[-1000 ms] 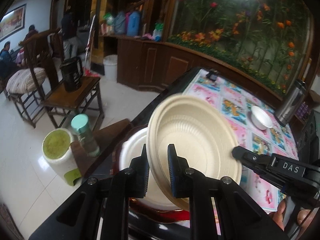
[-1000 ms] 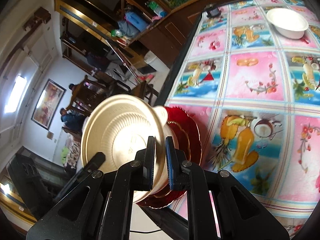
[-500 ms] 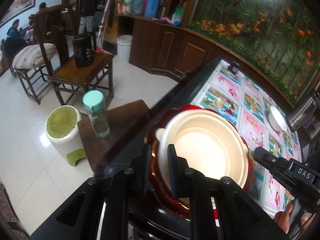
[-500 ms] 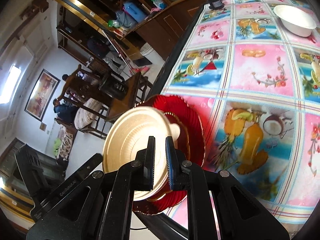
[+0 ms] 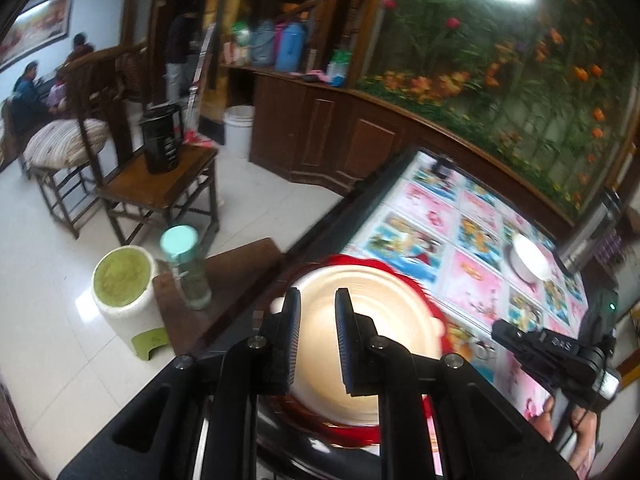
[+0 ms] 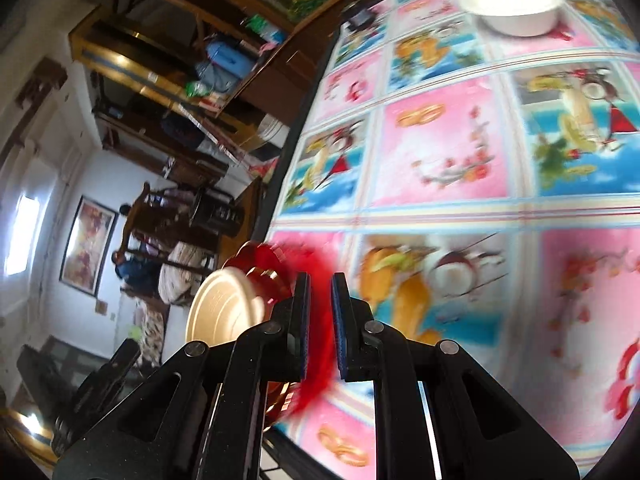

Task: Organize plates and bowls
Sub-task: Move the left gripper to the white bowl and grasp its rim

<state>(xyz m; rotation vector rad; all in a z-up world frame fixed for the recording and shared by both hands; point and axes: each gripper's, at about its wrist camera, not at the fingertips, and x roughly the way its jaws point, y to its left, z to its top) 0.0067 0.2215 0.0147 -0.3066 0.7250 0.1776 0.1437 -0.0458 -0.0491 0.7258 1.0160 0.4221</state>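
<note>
A cream bowl [image 5: 384, 320] lies on a red scalloped plate [image 5: 356, 436] at the table's near left corner. My left gripper [image 5: 317, 340] hovers just above the bowl with its jaws slightly apart and nothing between them. My right gripper [image 6: 320, 328] is also slightly open and empty, just right of the red plate [image 6: 276, 272] and the cream bowl [image 6: 220, 308]. A white bowl [image 6: 514, 0] sits at the far end of the table; it also shows in the left wrist view [image 5: 530, 262].
The table carries a pink and blue pictured cloth [image 6: 440, 168]. Left of the table stand a low wooden stool with a teal-capped bottle [image 5: 185, 266], a white and green stool [image 5: 126, 296] and a wooden chair with a black kettle [image 5: 160, 144]. A steel flask [image 5: 596, 220] stands far right.
Both grippers lowered the cream bowl onto the red plate, then let go. The left jaws have widened and the right gripper has pulled away to the right.
</note>
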